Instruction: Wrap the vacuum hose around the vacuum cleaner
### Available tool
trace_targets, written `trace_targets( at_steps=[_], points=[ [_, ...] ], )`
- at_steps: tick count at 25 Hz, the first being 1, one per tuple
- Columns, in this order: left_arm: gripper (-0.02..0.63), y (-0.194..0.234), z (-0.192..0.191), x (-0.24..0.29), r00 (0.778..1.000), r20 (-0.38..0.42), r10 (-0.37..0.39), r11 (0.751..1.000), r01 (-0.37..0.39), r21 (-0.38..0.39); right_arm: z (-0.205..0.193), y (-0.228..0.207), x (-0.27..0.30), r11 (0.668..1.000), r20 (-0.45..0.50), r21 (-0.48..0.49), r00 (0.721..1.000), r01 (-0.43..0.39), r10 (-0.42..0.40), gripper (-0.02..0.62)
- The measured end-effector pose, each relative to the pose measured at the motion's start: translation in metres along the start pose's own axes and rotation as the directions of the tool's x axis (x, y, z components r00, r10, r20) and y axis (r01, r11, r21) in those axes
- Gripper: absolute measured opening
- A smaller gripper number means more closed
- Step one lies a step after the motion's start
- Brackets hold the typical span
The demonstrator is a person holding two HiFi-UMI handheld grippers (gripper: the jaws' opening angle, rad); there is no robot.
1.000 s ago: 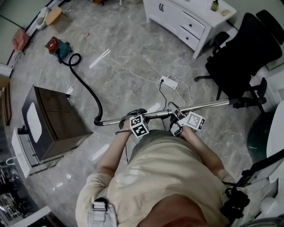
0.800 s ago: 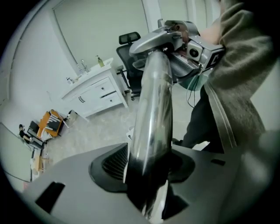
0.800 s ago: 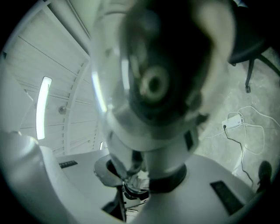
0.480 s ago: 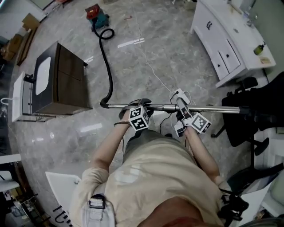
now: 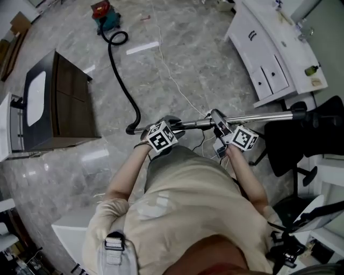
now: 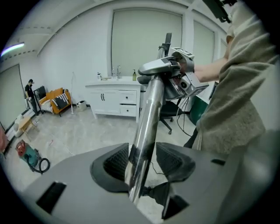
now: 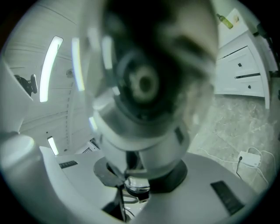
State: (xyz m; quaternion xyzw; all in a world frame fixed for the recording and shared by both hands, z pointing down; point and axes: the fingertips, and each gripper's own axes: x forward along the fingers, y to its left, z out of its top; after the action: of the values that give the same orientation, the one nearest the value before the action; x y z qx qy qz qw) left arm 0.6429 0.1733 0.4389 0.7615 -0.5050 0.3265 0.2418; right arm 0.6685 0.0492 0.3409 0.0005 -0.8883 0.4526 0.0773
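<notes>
A small red and teal vacuum cleaner [image 5: 104, 14] stands far off on the floor, also low at the left in the left gripper view [image 6: 27, 153]. Its black hose [image 5: 122, 80] snakes back to a long metal wand [image 5: 258, 117] held level in front of the person. My left gripper [image 5: 166, 126] is at the hose end of the wand. The shiny tube [image 6: 151, 109] lies loosely between its pads [image 6: 118, 159], and the gripper [image 6: 144, 159] stands open. My right gripper [image 5: 219, 121] is shut on the wand further right, where a blurred grey tube [image 7: 144, 144] fills its jaws [image 7: 140, 175].
A dark cabinet with a white basin [image 5: 54, 102] stands at the left. A white dresser [image 5: 274, 53] is at the upper right, with a black office chair [image 5: 317, 134] below it. A white cable [image 5: 172, 80] and a power strip [image 7: 249, 158] lie on the marble floor.
The head view has swung, so the vacuum cleaner and the cabinet now sit further left. The wand's right end has tilted up a little. Both grippers have stayed on the wand.
</notes>
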Motion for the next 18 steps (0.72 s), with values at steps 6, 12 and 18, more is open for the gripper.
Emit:
trace_targets(
  at_steps=[6,12,18],
  points=[
    [0.195,0.055,-0.019,-0.009,1.000,0.020,-0.020,1.000,0.020,-0.003,0.009,0.007,0.072,1.000,-0.063,-0.007,0.998,0.011,-0.011,0.098],
    [0.195,0.106,-0.045,-0.027,0.998,0.052,0.024,0.994,-0.018,-0.107,0.008,0.007,0.146,1.000,-0.158,-0.003,0.987,-0.012,0.012,0.098],
    [0.195,0.120,-0.063,-0.064,0.995,0.060,0.078,0.976,-0.064,-0.208,-0.001,0.032,0.186,0.997,-0.245,-0.049,0.968,-0.064,0.050,0.098]
  ],
)
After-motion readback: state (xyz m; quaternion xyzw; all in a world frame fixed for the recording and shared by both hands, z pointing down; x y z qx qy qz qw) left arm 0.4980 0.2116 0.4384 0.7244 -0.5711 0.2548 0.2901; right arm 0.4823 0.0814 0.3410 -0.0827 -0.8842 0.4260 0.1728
